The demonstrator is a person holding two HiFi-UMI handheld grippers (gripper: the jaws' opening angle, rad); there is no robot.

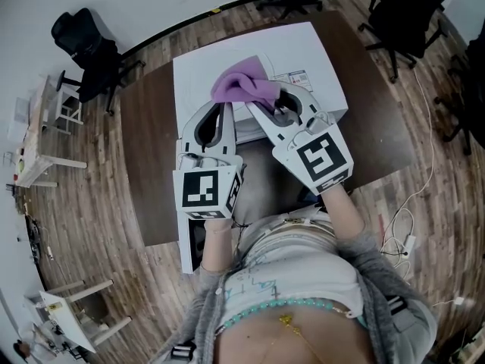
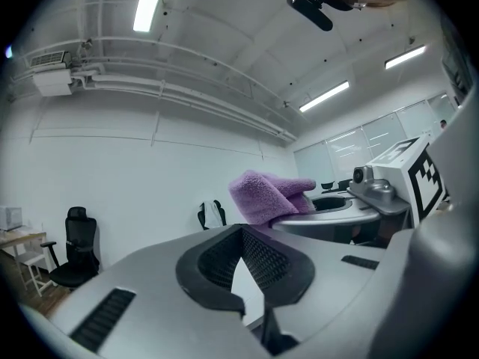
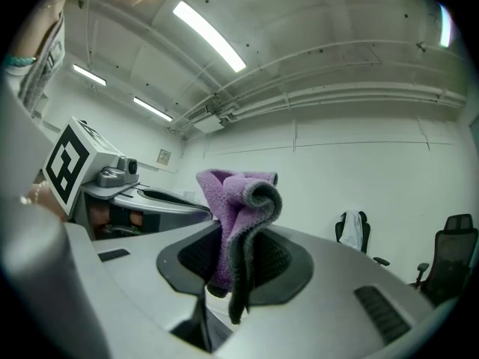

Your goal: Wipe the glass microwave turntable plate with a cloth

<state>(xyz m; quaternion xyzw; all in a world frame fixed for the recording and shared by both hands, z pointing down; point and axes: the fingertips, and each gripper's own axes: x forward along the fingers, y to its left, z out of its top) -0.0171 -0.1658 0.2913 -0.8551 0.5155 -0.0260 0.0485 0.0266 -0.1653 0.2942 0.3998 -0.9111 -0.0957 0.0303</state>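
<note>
A purple cloth (image 1: 239,86) with a grey edge hangs bunched from my right gripper (image 1: 265,97), whose jaws are shut on it over the white microwave (image 1: 303,51). In the right gripper view the cloth (image 3: 236,200) stands up between the pads and droops in front of that gripper (image 3: 239,238). My left gripper (image 1: 226,106) is beside it on the left, shut, and nothing shows between its pads (image 2: 243,234). The left gripper view has the cloth (image 2: 269,194) just ahead on the right. A faint curved line on the microwave top may be the glass plate's rim; I cannot make the plate out.
The microwave stands on a brown table (image 1: 148,127) that I stand against. Black office chairs (image 1: 87,51) sit at the back left, another chair (image 1: 405,14) at the back right. White cables (image 1: 402,226) lie on the wood floor to my right.
</note>
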